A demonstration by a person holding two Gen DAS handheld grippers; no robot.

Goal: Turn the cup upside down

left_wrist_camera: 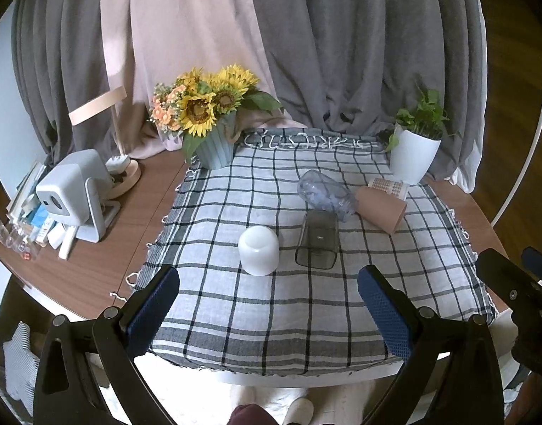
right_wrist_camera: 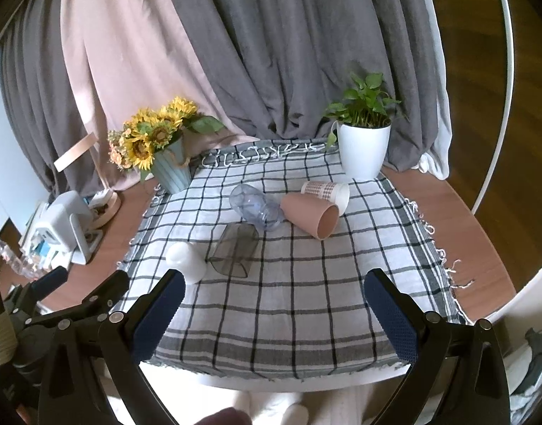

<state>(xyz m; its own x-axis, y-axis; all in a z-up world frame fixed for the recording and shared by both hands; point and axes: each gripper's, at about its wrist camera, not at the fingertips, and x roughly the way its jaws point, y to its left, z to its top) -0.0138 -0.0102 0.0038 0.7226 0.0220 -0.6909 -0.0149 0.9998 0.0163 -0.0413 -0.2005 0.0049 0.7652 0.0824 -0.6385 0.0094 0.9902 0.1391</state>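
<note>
White cup (left_wrist_camera: 258,255) upside down, pink cup (left_wrist_camera: 380,209) half hiding patterned cup (left_wrist_camera: 389,186), both grippers wide, empty.

White cup (left_wrist_camera: 258,255) stands upside down; smoky grey (left_wrist_camera: 317,244), clear (left_wrist_camera: 325,194), pink (left_wrist_camera: 380,209) and patterned (left_wrist_camera: 389,187) cups lie sideways

Colours and patterns, placed relative to checked cloth (left_wrist_camera: 306,318):
- Cloth: white ground, black-grey grid, grey border bands, white fringe.
- On cloth, near left: plain white cup (left_wrist_camera: 258,250).
- Beside it, mid-cloth: smoky grey see-through cup (left_wrist_camera: 317,244).
- Behind that: clear bluish cup (left_wrist_camera: 325,194).
- Far right on cloth: dusty pink cup (left_wrist_camera: 382,209); white cup (right_wrist_camera: 325,191) with brown dotted pattern.
- Far left corner: yellow sunflowers (left_wrist_camera: 203,102), orange blossoms, pale blue ribbed pot.
- Far right corner: green plant, white pot (left_wrist_camera: 412,157).
- Behind cloth: grey and pale pink curtains (left_wrist_camera: 341,53).
- Under cloth: brown wood-tone table (left_wrist_camera: 104,262).
- Finger pads (left_wrist_camera: 154,313): dark blue, dimpled.
</note>
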